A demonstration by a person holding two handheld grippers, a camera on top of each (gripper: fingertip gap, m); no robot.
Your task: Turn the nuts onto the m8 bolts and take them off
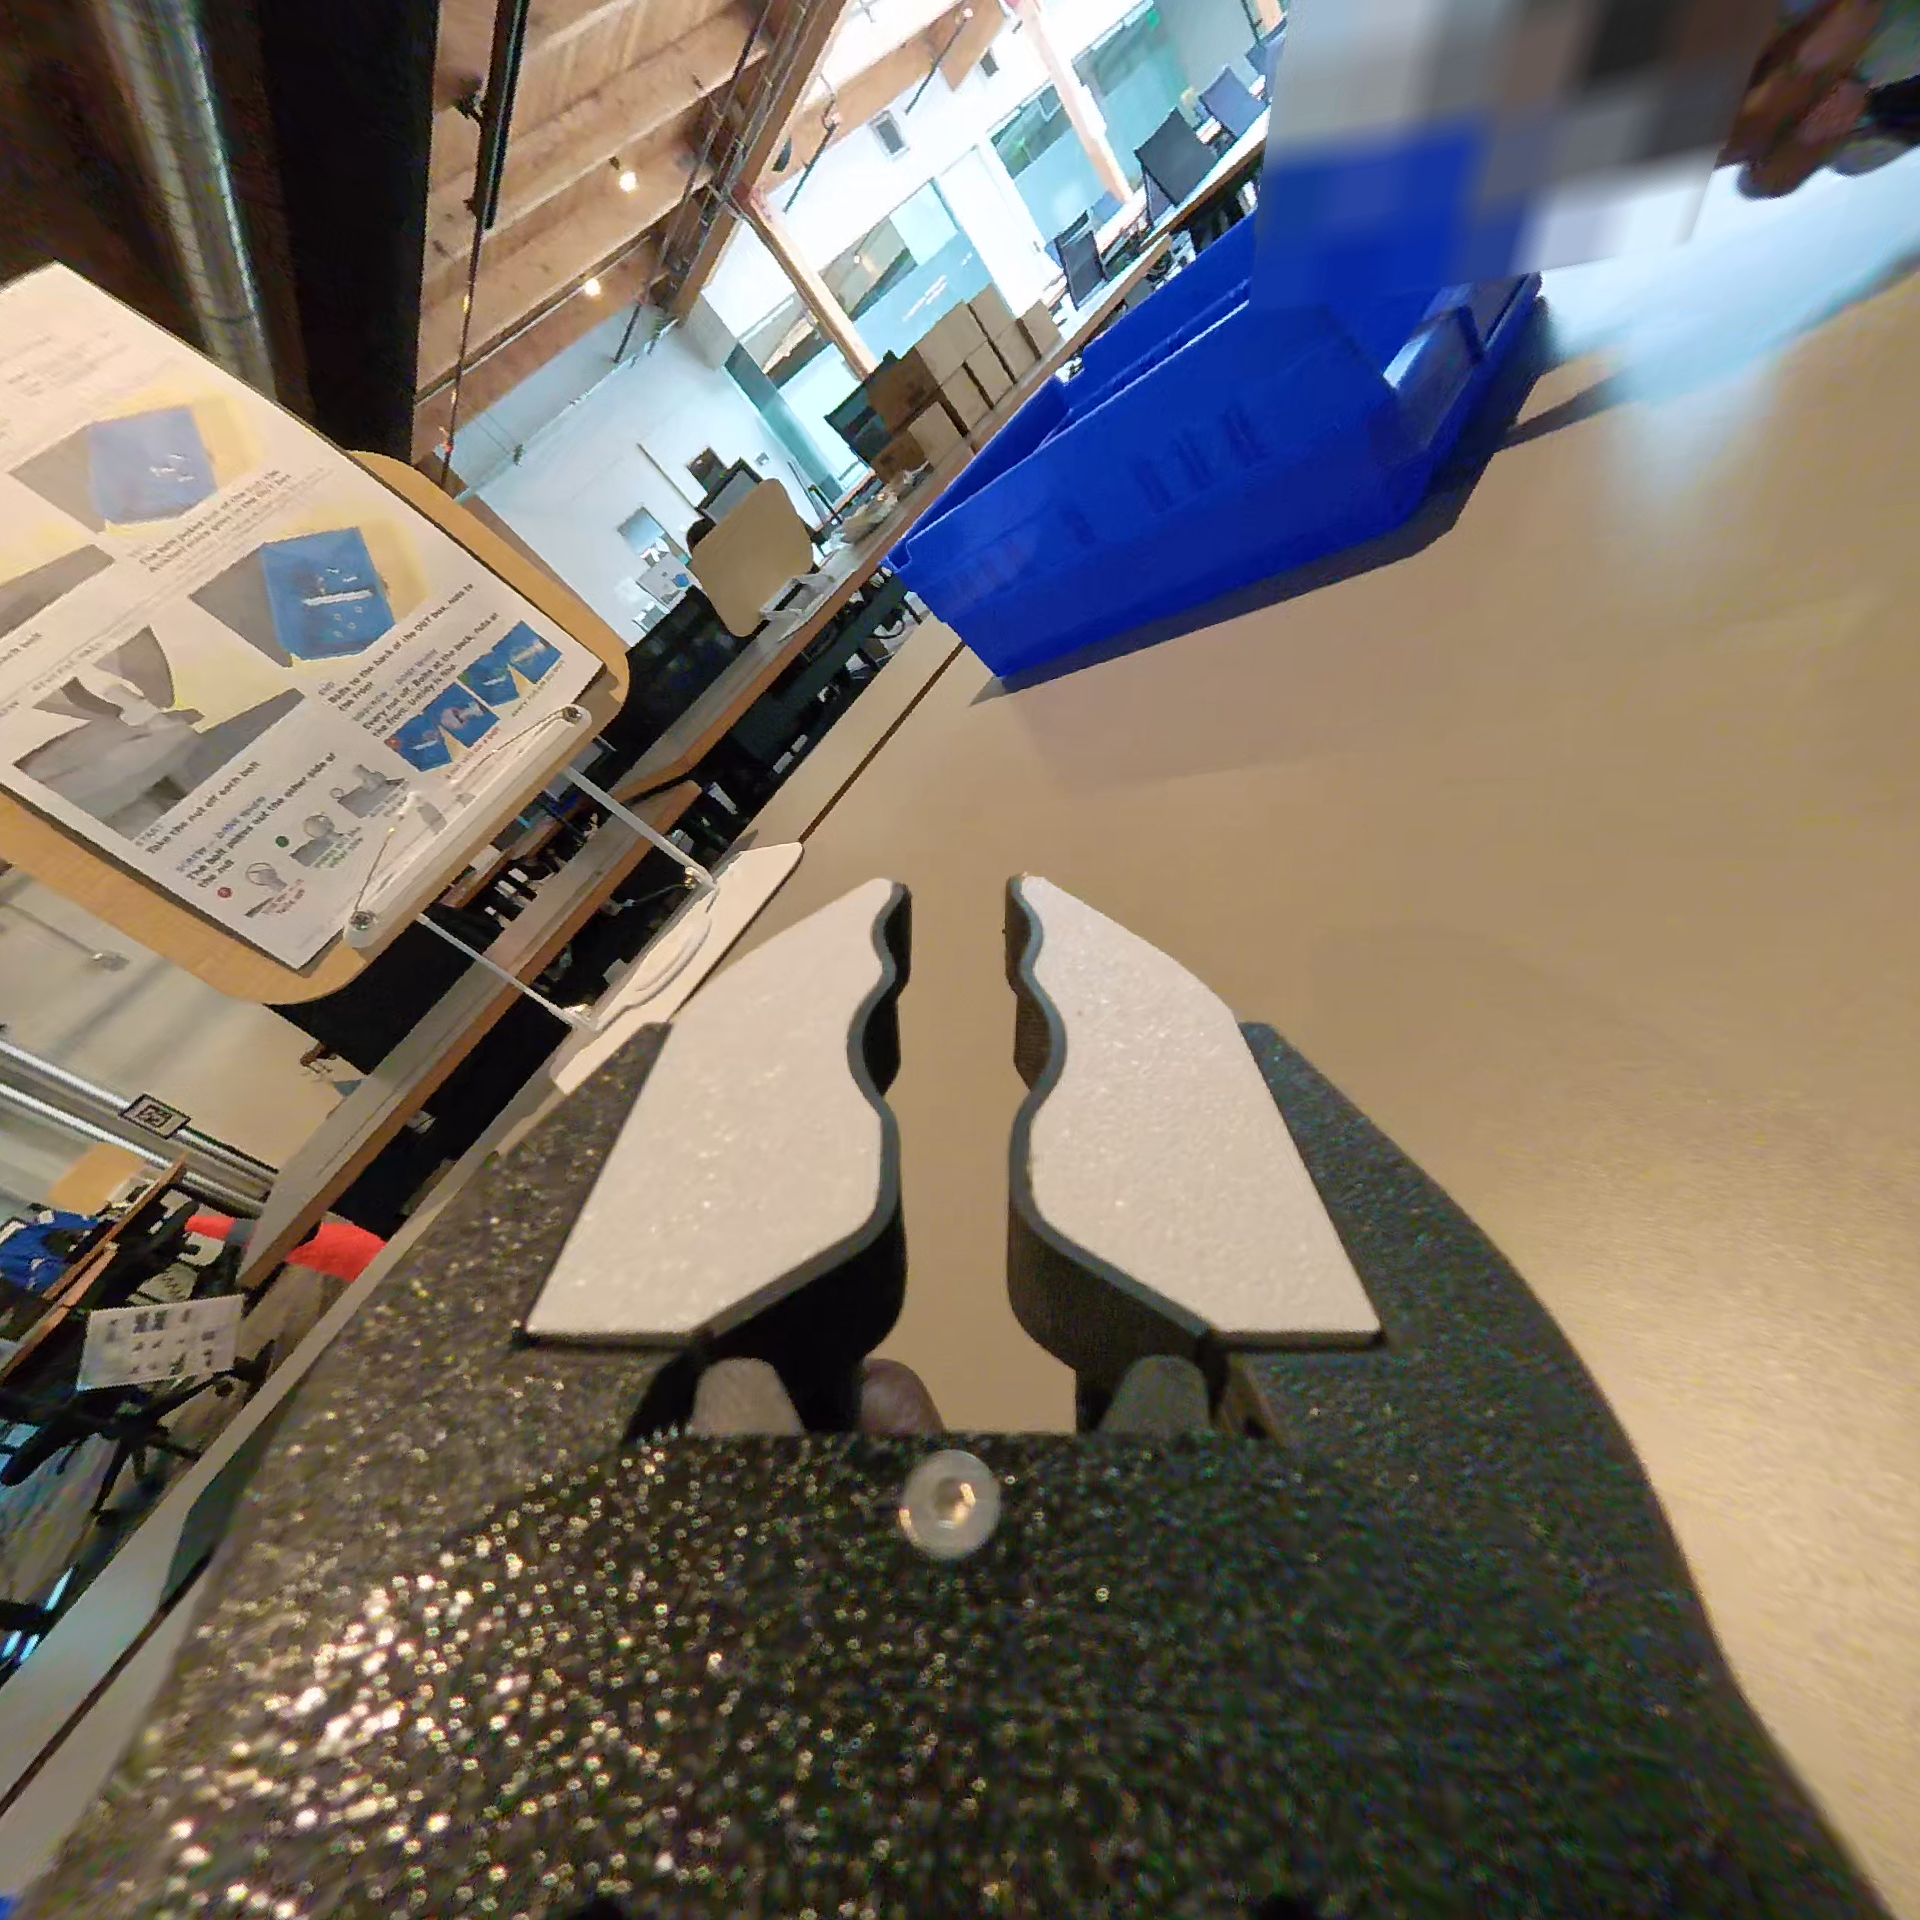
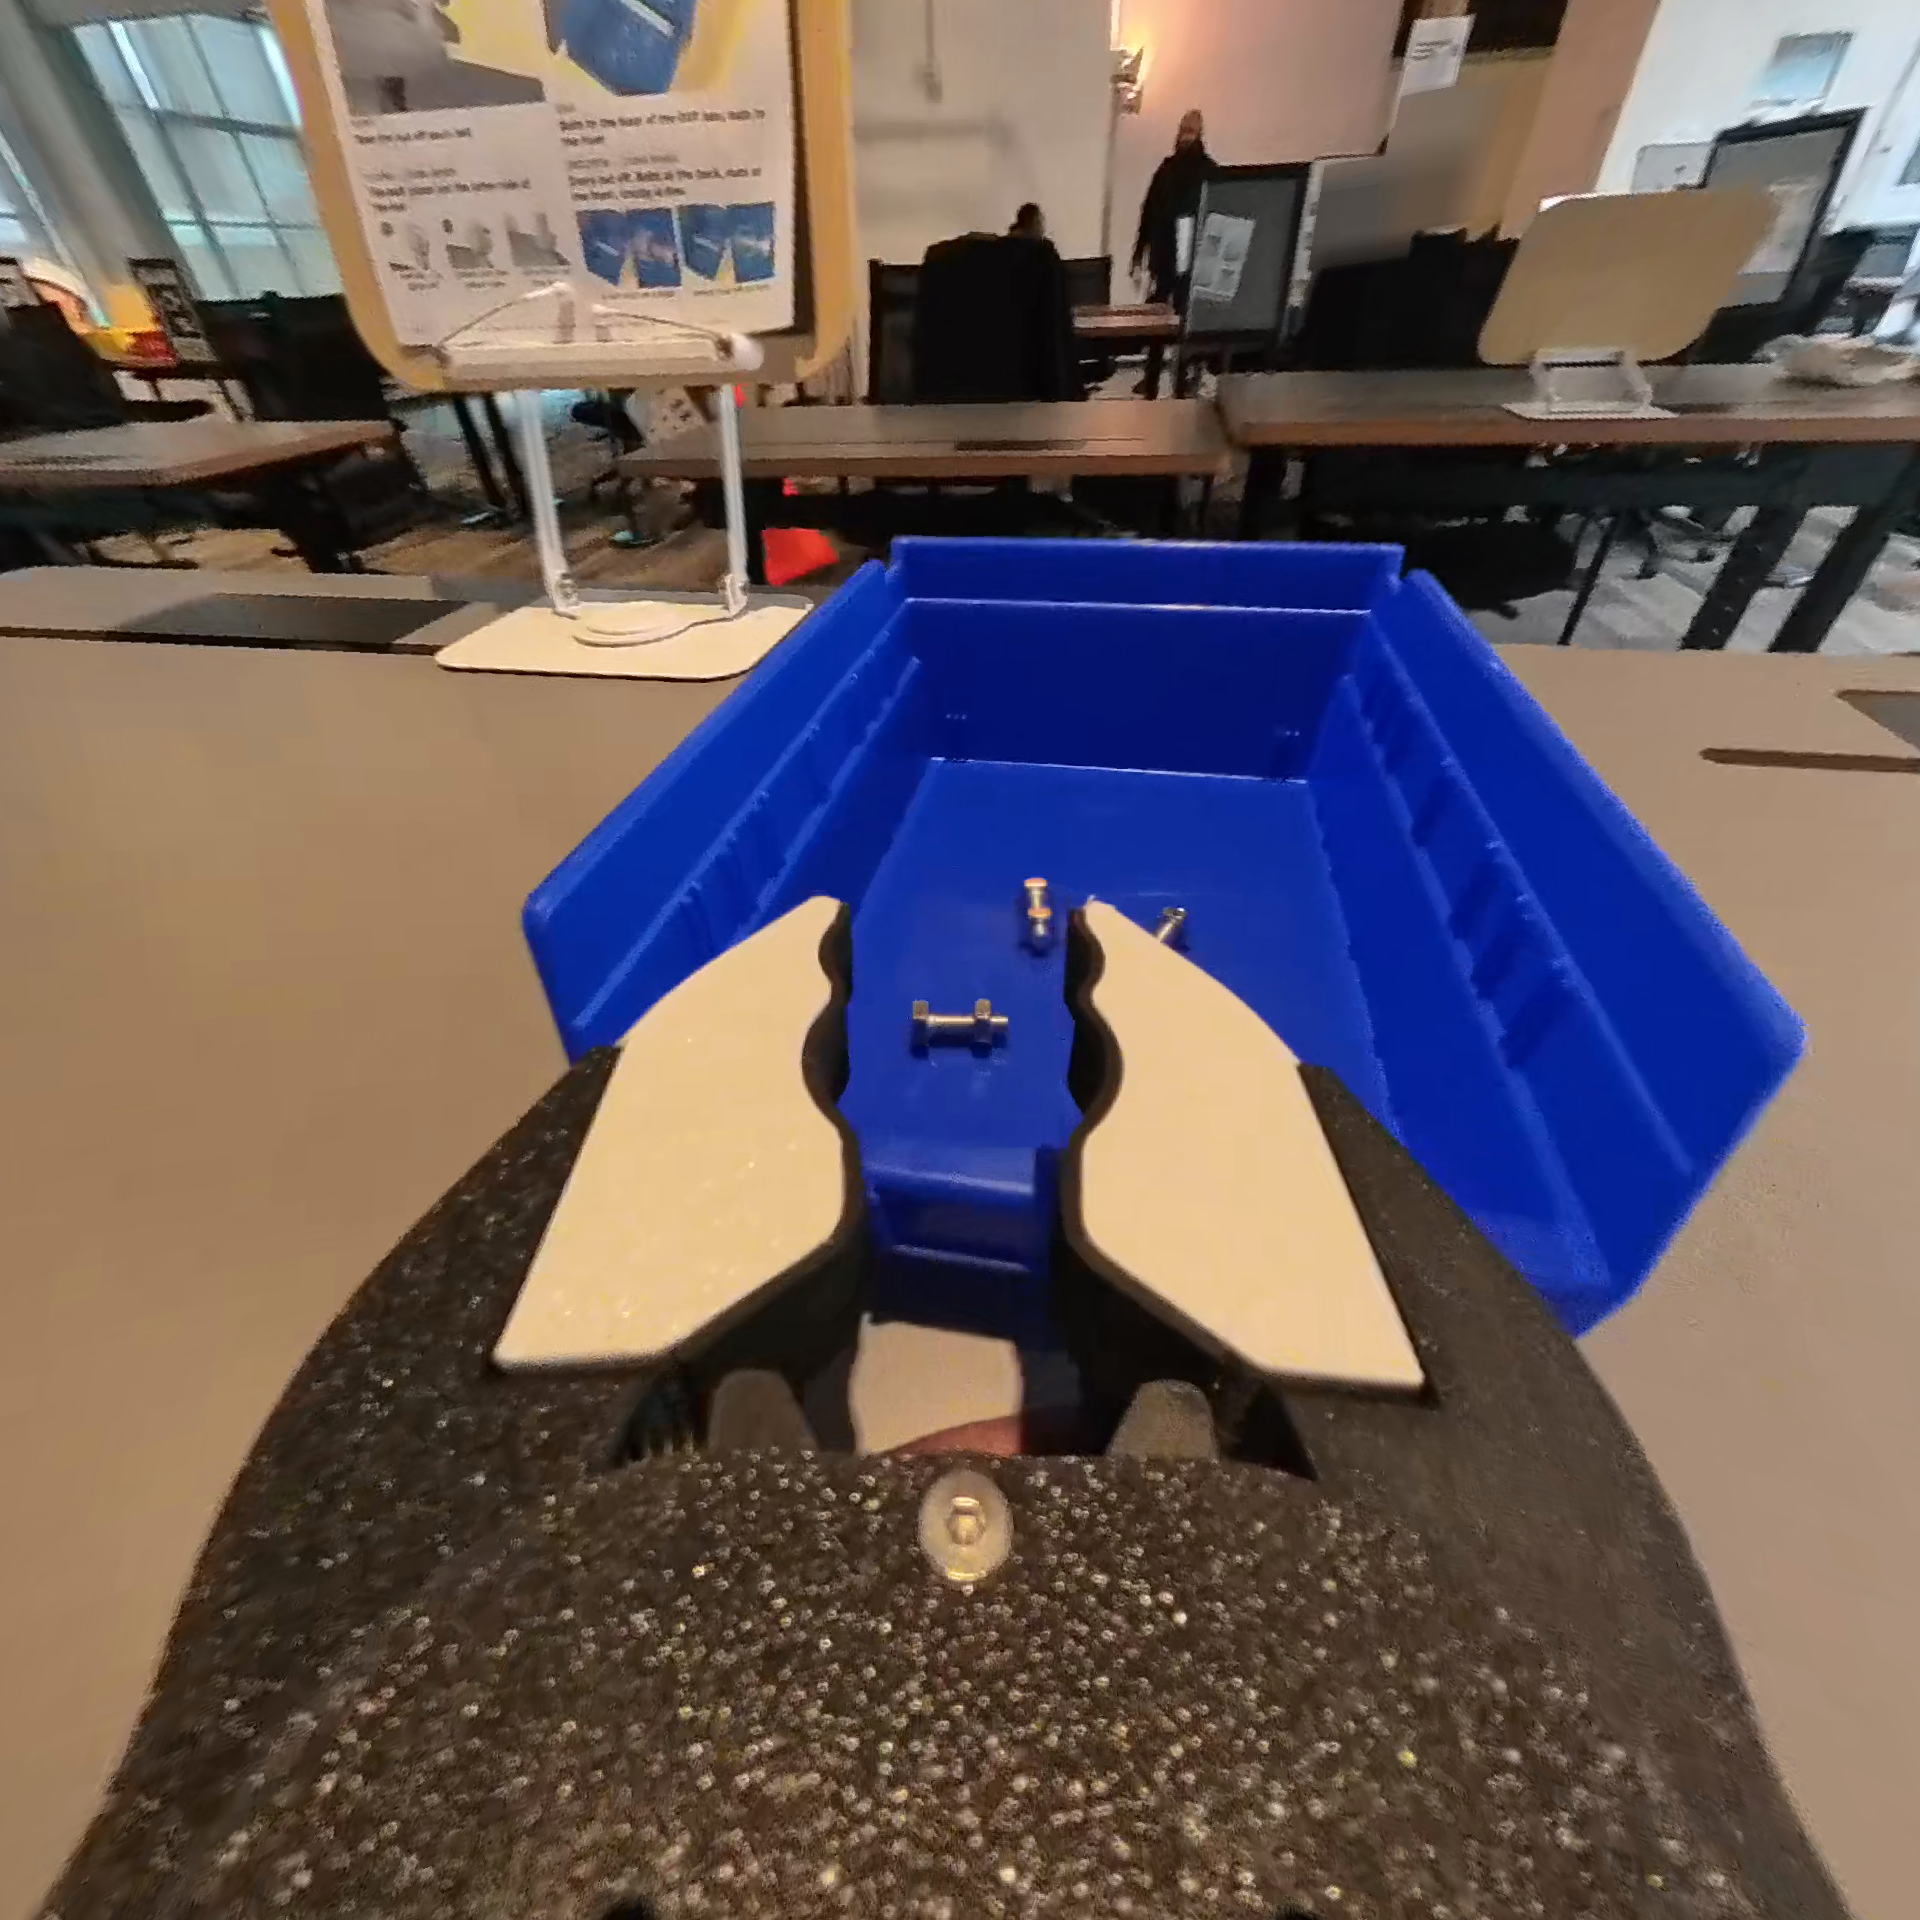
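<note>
In the right wrist view a blue bin stands on the tan table, open towards me. On its floor lie a bolt with a nut on it, a second bolt with a nut farther back, and a third one partly hidden behind my right finger. My right gripper is open and empty, hovering over the bin's front lip. My left gripper is open and empty, tilted, over bare table, well short of the blue bin.
An instruction sheet on a wooden stand rises at the table's far left edge; it also shows in the left wrist view. The stand's base sits just left of the bin. Desks, chairs and people fill the room behind. The grippers' ends are close to 35 centimeters from one another.
</note>
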